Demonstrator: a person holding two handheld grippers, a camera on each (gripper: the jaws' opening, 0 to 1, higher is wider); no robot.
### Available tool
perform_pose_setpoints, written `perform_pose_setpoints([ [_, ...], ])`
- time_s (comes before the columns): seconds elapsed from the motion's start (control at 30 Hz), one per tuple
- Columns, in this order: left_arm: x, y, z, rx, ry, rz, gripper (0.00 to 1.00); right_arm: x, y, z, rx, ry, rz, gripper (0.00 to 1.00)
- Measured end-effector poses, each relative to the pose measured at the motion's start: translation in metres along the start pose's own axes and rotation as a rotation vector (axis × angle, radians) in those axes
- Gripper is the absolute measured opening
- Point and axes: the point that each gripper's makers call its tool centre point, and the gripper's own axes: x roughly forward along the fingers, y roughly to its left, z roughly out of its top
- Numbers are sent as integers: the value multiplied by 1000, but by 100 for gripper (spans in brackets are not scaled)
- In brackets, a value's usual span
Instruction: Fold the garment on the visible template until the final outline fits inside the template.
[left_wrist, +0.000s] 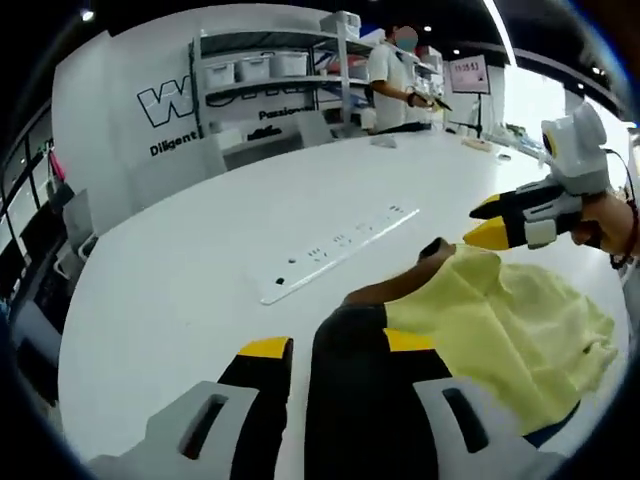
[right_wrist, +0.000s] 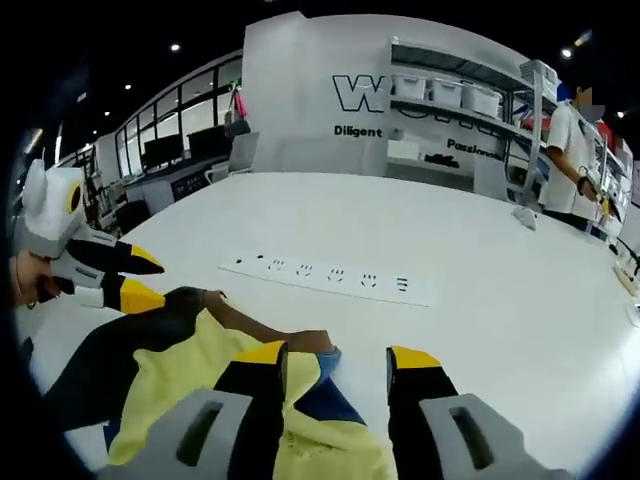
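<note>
One yellow-and-dark garment (left_wrist: 500, 330) lies under two tools, left (left_wrist: 338, 350) and right (right_wrist: 335, 358), both released.

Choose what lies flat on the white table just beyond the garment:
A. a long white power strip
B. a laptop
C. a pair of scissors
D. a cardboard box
A: a long white power strip with a row of sockets lies on the table just beyond the yellow and dark garment.

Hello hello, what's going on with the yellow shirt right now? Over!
Left hand-held gripper open, dark cloth between jaws. Right hand-held gripper open over the hem. Yellow garment bunched, not folded. Power strip lies beyond, apart.
</note>
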Motion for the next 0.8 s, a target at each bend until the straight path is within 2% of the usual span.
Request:
perform_pose_setpoints([
  [0.03, 0, 0, 0, 6, 1, -1, 49, -1, 1, 0, 2, -2, 4, 50],
  [0.1, -6, -4, 2, -1, 6, -10, 51, -6, 4, 3, -2, -5, 12, 55],
  [0.17, -11, -8, 7, -6, -11, -29, 56, -12, 9, 8, -26, -17, 28, 59],
  [0.33, -24, -20, 9, -23, -9, -61, 68, -24, 18, 13, -24, -17, 62, 71],
  [0.5, -40, -31, 7, -54, -6, -80, 78, -43, 26, 10, -25, 7, 104, 79],
  [0.63, -56, -44, 0, -53, 3, -98, 84, -63, 39, 4, -46, 30, 158, 80],
  [0.8, -66, -52, -3, -71, -6, -108, 92, -79, 50, -2, -57, 30, 201, 86],
])
